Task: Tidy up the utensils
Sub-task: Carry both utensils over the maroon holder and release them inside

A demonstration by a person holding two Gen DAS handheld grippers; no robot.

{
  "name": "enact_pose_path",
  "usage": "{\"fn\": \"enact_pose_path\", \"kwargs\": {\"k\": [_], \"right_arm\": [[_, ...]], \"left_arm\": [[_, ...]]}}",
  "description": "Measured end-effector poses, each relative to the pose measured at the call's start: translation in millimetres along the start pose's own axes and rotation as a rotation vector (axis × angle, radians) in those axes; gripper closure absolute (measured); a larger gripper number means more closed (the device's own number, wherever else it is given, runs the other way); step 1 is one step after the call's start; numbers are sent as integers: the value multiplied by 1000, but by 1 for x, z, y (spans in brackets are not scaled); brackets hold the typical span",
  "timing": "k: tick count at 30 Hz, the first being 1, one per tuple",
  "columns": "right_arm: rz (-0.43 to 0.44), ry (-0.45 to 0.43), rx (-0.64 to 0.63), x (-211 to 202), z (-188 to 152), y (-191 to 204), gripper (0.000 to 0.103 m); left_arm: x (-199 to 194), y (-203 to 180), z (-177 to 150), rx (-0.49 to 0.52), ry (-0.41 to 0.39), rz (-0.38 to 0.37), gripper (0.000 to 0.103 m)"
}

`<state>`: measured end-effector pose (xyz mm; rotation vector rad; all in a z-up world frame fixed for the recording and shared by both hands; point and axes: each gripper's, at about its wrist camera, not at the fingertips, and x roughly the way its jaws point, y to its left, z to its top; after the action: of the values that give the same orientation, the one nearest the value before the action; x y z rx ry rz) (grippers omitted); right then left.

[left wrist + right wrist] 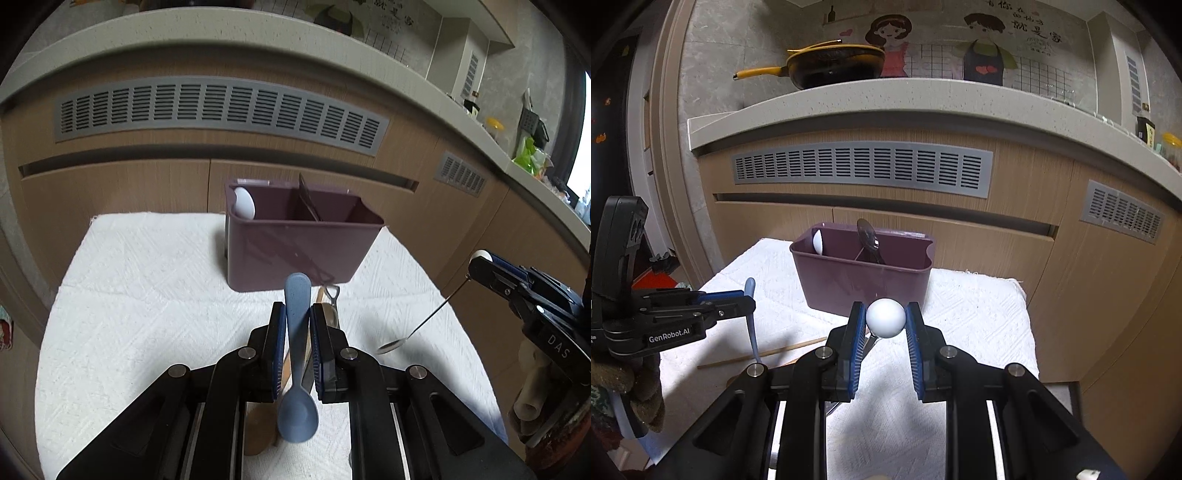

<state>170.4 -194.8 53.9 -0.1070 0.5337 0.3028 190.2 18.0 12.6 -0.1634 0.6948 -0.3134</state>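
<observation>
My left gripper (298, 317) is shut on a blue plastic spoon (297, 369), handle pointing forward, bowl toward the camera, held above the white cloth; it also shows in the right wrist view (751, 317). My right gripper (885, 317) is shut on the white ball end (885, 317) of a thin metal spoon (417, 328), whose bowl hangs down. The purple utensil holder (295, 251) stands at the cloth's far side, with a white spoon (244, 203) in its left compartment and a dark metal spoon (868, 236) near the divider.
A white cloth (147, 295) covers the small table. A wooden spoon (260, 424), chopstick (764, 354) and a metal utensil (332, 306) lie on it under my left gripper. Wooden cabinets with grey vents (221, 107) stand behind. A yellow-handled pan (827, 62) sits on the counter.
</observation>
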Motion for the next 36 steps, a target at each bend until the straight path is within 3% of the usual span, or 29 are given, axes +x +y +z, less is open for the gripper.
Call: {"fn": "enact_pose_path", "kwargs": {"k": [8, 10, 16, 19, 26, 36], "right_arm": [[-10, -6, 7, -9, 6, -2, 83], [-21, -55, 23, -20, 17, -7, 83], [-79, -281, -49, -71, 110, -13, 83], [-74, -337, -62, -78, 143, -16, 83], [-74, -276, -110, -27, 157, -15, 83], [-43, -68, -98, 86, 123, -10, 83]], "left_arm": [[-26, -12, 13, 41, -92, 26, 90], [-43, -20, 31, 74, -148, 29, 90], [-101, -39, 122, 141, -360, -19, 90], [-107, -39, 156, 149, -424, -36, 90], [-57, -18, 179, 111, -414, -51, 90], [43, 19, 151, 21, -252, -57, 90]]}}
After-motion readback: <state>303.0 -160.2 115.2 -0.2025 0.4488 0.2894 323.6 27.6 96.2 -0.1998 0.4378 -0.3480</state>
